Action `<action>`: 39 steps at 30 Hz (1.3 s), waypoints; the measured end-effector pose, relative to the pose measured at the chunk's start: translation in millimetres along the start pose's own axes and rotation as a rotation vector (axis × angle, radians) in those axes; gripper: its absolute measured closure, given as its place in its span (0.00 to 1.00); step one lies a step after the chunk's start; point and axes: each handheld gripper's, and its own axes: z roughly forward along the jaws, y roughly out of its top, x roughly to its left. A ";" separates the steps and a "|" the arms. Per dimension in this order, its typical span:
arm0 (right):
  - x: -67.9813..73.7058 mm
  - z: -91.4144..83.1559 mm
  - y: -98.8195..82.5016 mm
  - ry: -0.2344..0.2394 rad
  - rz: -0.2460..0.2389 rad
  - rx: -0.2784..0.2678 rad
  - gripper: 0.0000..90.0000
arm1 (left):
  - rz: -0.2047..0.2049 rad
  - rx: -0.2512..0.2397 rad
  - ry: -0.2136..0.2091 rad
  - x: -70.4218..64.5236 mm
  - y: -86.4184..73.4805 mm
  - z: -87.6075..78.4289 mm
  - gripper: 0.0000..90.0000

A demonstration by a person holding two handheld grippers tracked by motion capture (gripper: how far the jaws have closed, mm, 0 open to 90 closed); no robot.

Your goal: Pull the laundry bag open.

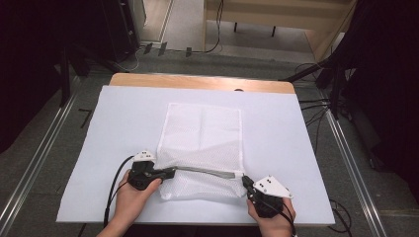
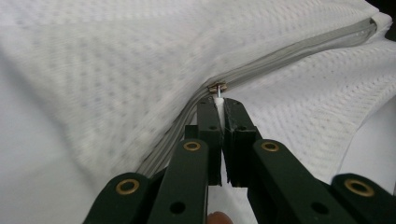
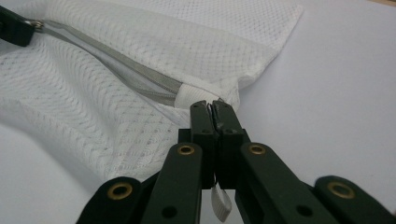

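mesh laundry bag (image 1: 202, 133) is lying flat mid-counter (image 1: 276, 128), left gripper (image 2: 219, 100) jaws clamping the zipper pull (image 2: 218, 88), right gripper (image 3: 212, 109) jaws pinching the bag's end tab (image 3: 220, 200), so thin pull is risking slipping out or mesh snagging in the slider if tension is going off-axis.

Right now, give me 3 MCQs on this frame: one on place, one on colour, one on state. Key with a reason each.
1. Where is the zip pull?
A. at the bag's left end
B. at its right end
C. midway

2. What colour is the zip?
A. red
B. grey
C. black

3. How are the right tongs?
A. open above the table
B. shut on the bag's corner
C. lying open on the table

Key:
1 A: the left tongs hold the pull at the bag's left edge.
2 B: grey tape against white mesh.
3 B: jaws together on cloth by the zip's end.
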 end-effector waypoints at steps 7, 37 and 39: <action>-0.6 -0.1 -0.5 -0.003 -0.009 0.004 1.00 | -0.001 0.015 0.019 12.5 -6.9 -14.2 0.97; -7.6 1.9 -4.2 0.028 0.002 -0.025 0.89 | 0.075 -0.272 0.101 28.8 -30.8 -78.2 0.14; -7.2 3.1 -4.7 0.041 0.002 -0.026 0.74 | 0.055 -0.290 0.101 33.3 -31.3 -81.8 0.12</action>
